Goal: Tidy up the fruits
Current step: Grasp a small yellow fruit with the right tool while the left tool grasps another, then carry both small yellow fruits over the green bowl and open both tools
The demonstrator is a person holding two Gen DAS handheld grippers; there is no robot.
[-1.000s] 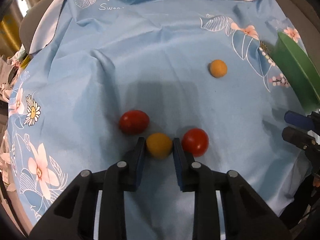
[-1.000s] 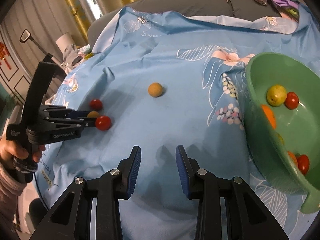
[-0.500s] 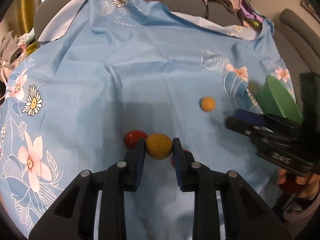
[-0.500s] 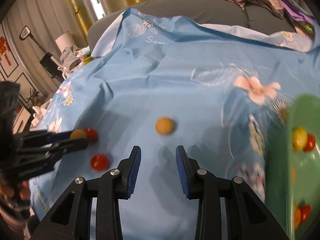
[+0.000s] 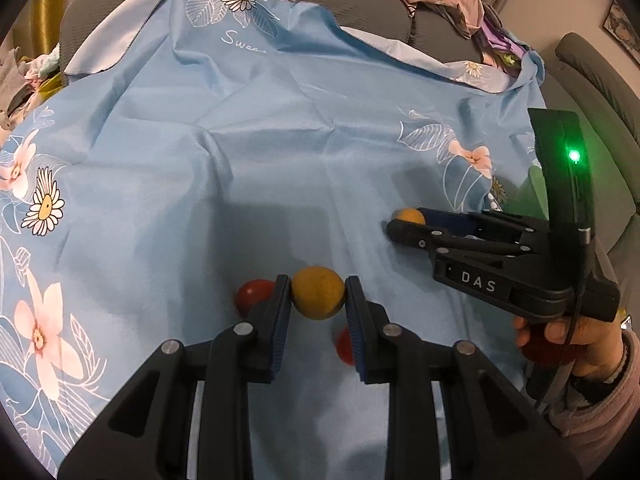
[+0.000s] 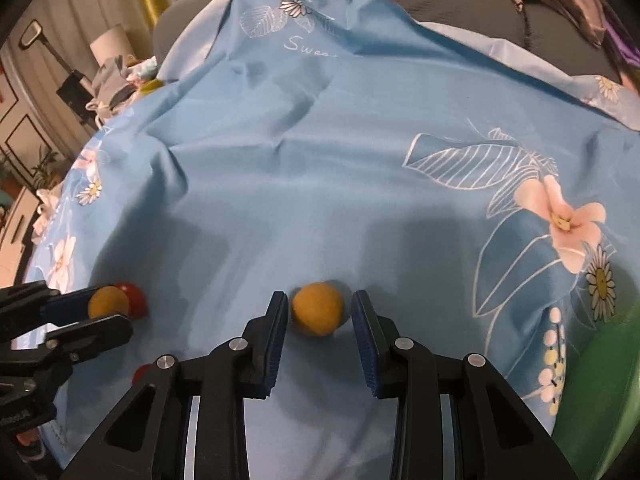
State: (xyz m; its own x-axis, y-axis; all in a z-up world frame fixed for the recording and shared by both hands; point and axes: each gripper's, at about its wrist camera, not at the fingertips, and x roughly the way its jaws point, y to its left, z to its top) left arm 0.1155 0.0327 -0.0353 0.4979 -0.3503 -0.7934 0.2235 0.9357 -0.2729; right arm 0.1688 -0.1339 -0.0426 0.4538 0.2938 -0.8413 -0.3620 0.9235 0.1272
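Left wrist view – left gripper (image 5: pixel 318 294) clamping yellow fruit (image 5: pixel 317 292), right gripper (image 6: pixel 320 312) closing, unclamped, around orange fruit (image 6: pixel 317 308).

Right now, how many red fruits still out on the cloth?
2. One red fruit sits behind the left gripper's left finger; the other red fruit is half hidden under its right finger. The bowl's inside isn't visible.

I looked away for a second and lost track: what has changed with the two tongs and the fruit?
The left tongs lifted their yellow fruit off the cloth. The right tongs came across to straddle the lone orange fruit, jaws just closing, not yet pressing. Both red tomatoes stayed put.
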